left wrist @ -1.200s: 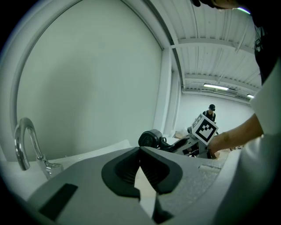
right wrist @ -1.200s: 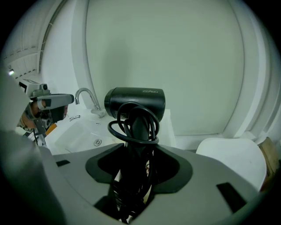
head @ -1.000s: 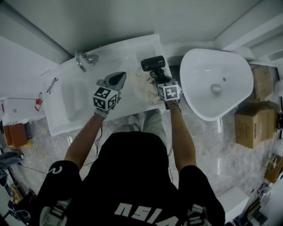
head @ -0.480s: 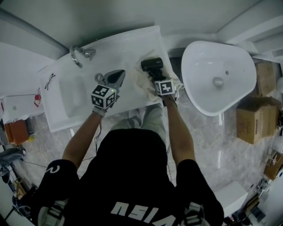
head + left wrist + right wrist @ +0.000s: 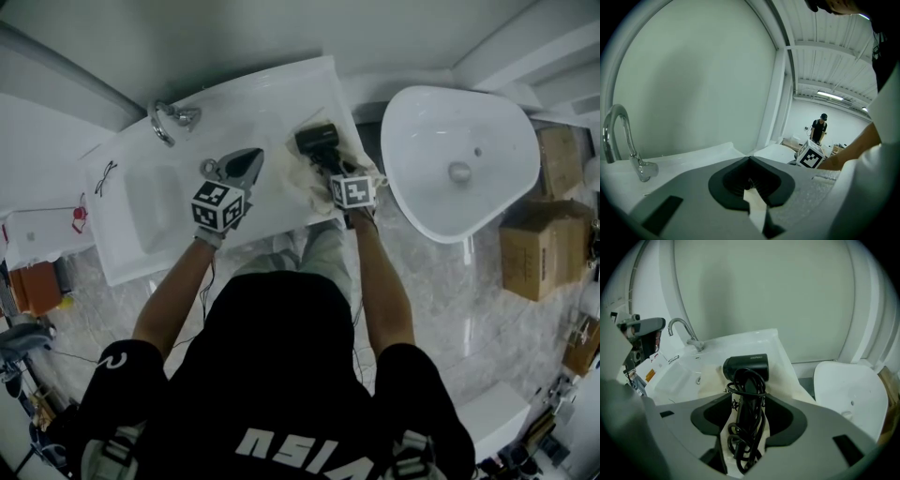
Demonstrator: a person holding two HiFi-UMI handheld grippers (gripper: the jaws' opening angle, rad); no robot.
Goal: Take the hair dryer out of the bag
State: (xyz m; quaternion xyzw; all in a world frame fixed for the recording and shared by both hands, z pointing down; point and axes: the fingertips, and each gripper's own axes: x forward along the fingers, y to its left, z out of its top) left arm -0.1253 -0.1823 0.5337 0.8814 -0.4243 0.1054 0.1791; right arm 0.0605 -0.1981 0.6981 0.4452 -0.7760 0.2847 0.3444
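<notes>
A black hair dryer (image 5: 317, 141) (image 5: 745, 366) with its cord wound round the handle lies on a cream cloth bag (image 5: 302, 178) (image 5: 710, 378) on the white counter. My right gripper (image 5: 330, 165) (image 5: 749, 427) points steeply down over it. Its jaws are opening and stand on either side of the handle and cord, with cream cloth showing in the gaps beside the handle. My left gripper (image 5: 255, 157) (image 5: 751, 187) hovers left of the bag, apart from it, jaws shut. A pale sliver shows at their seam; I cannot tell what it is.
A chrome faucet (image 5: 169, 120) (image 5: 621, 140) and a shallow basin (image 5: 155, 202) take up the counter's left part. A large white oval bowl (image 5: 459, 159) (image 5: 853, 390) stands right of the counter. Cardboard boxes (image 5: 534, 262) sit on the floor. A person (image 5: 818, 129) stands far off.
My right gripper has sunk toward the counter and now straddles the dryer's handle. The left gripper has stayed where it was.
</notes>
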